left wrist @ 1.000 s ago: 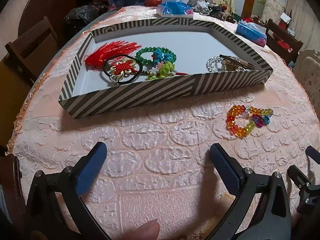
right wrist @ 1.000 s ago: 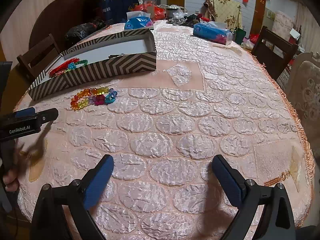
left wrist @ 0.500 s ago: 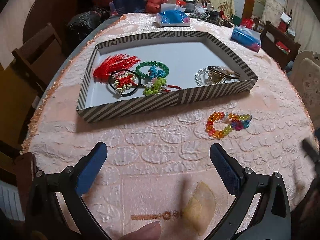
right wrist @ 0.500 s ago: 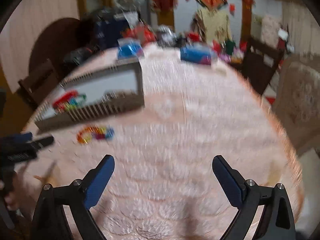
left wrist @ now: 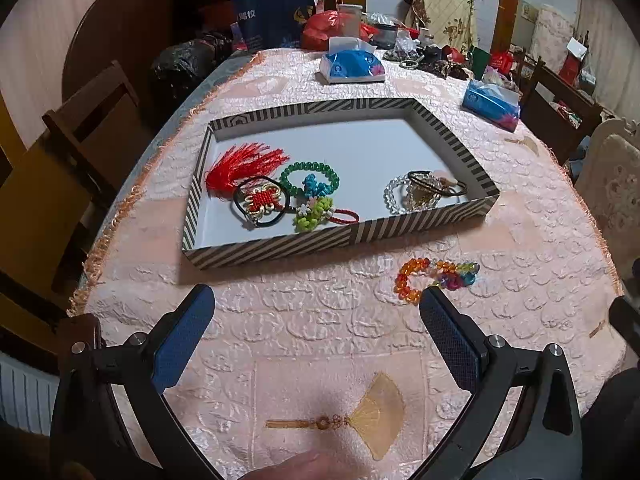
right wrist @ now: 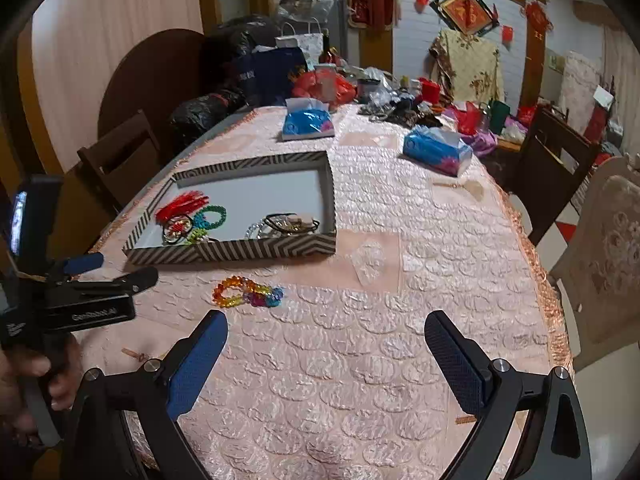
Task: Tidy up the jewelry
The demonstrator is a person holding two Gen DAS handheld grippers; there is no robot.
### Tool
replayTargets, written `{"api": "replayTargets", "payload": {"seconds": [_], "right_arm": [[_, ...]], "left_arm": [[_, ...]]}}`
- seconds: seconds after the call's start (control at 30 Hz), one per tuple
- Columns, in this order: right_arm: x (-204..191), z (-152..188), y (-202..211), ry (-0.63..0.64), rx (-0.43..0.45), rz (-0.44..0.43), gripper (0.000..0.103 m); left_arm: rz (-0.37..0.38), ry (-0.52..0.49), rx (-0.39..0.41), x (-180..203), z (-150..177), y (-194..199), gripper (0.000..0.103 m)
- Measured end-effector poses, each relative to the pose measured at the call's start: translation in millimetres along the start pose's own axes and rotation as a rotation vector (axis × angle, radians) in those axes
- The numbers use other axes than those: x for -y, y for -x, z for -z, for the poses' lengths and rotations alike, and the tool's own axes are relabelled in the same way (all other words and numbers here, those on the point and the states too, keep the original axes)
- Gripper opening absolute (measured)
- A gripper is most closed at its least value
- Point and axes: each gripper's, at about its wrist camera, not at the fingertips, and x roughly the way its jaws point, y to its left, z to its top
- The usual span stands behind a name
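Orange beads [left wrist: 434, 278] are lying on the worktop [left wrist: 320, 320] just outside the box [left wrist: 280, 246]; left gripper [left wrist: 316, 320] is gaping empty. Right gripper [right wrist: 326, 342] is hanging wide, empty; it should be approaching the beads low, straddling the strand.

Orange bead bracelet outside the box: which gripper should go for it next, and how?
Probably the left gripper: ease it forward and slightly right until the orange and multicolour bead bracelet sits between its open fingers. That bracelet lies on the tablecloth, outside the striped box holding the other pieces. The right gripper is also open, but aimed further right.
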Motion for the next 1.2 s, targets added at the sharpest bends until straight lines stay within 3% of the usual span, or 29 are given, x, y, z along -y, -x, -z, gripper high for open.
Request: {"api": "replayTargets", "payload": {"seconds": [1.0, 1.2], "right_arm": [[-32.5, -12.7, 8.6, 0.056, 0.017, -0.018, 0.098], [-36.3, -12.6, 7.8, 0.063, 0.012, -0.020, 0.098]], "left_arm": [[0.013, 0.018, 0.005, -3.8, -3.8, 3.1, 0.103], [0.072, 0.023, 0.003, -2.5, -2.7, 3.1, 0.103]]}}
